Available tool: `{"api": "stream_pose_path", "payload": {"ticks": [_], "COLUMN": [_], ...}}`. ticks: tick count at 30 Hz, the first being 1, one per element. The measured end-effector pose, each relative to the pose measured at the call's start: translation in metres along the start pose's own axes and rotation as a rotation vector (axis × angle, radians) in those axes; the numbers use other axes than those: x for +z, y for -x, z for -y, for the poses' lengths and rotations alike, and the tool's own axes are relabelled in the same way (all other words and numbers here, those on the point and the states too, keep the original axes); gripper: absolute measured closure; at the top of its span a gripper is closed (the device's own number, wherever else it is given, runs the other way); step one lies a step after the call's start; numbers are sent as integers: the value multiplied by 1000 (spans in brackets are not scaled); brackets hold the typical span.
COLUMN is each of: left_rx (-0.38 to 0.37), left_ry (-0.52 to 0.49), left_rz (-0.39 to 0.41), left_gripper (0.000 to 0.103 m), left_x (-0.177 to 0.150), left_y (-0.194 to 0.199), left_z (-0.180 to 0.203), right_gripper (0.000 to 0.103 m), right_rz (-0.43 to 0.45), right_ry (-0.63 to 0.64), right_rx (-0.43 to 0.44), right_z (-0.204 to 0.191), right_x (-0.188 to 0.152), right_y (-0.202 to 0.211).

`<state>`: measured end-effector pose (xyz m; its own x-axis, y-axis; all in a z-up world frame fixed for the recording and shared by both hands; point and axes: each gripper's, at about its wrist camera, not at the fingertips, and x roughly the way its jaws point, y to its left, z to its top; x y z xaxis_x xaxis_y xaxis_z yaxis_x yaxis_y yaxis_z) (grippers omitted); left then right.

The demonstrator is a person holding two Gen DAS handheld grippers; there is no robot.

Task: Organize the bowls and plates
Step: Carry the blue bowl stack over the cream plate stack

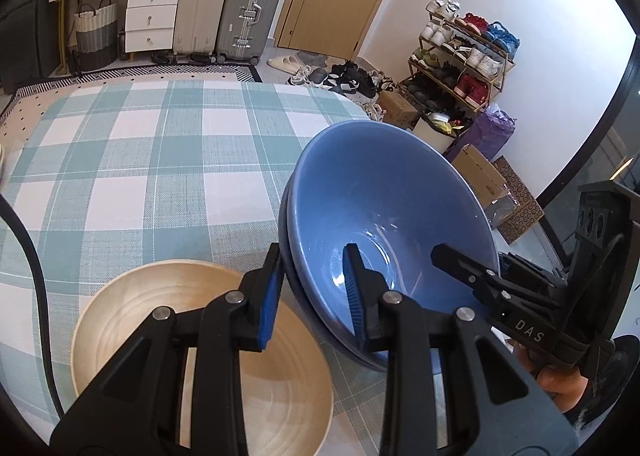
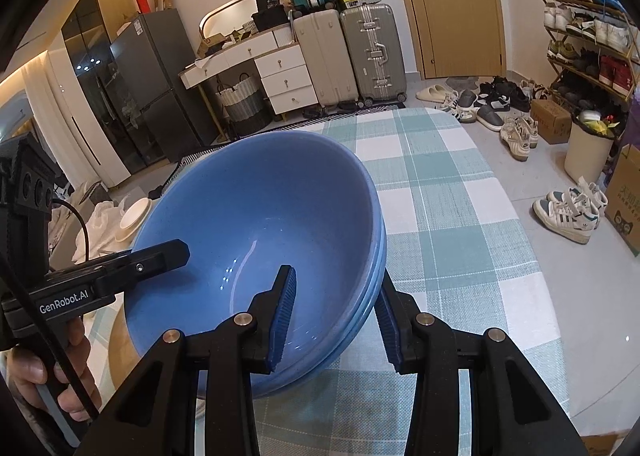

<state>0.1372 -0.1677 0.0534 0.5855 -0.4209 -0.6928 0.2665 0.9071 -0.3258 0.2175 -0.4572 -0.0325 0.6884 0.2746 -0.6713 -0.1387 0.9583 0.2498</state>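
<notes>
The stacked blue bowls (image 1: 384, 215) tilt above my checked table (image 1: 140, 159), just beside the cream bowl (image 1: 200, 352). My left gripper (image 1: 312, 300) straddles their rim, partly open; my right gripper (image 2: 336, 324) does likewise on the opposite rim. I cannot tell whether the pads press.

Blue bowls (image 2: 256, 215): glazed ceramic look, glossy, smooth, light glints in well. Beige bowl (image 1: 192, 340) at 7 o'clock of left view: matt, faint concentric ridges, material unclear. Checked tablecloth (image 1: 160, 159): woven cloth, coarse matt texture. Left gripper (image 1: 312, 304) and right gripper (image 2: 334, 316): black matt plastic, shiny metal rivets, ribbed blue pads (image 2: 284, 320), rubbery look. Grey suitcase (image 2: 374, 51) at 12 o'clock: ribbed metal-look shell, satin sheen. Door (image 2: 460, 3): smooth wood-look. Cardboard box (image 1: 480, 175): plain matt.
</notes>
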Motion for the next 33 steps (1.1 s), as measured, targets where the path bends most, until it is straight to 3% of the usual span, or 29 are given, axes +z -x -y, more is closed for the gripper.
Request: {"api": "stream_pose_path", "payload": {"ticks": [16,33], "left_rx": [20,88], "left_ry": [12,50], "left_rz": [75,110], "left_gripper": [76,76], "left_x": [-11,-31], "left_y": [75,127], "left_z": [-6,-44], "right_gripper": [62,62], "right_rz": [35,14], "right_ry": [57,118], "right_rx": [21,84], "right_z": [-43,-95], "right_x": [0,-6], "right_y": [33,27]}}
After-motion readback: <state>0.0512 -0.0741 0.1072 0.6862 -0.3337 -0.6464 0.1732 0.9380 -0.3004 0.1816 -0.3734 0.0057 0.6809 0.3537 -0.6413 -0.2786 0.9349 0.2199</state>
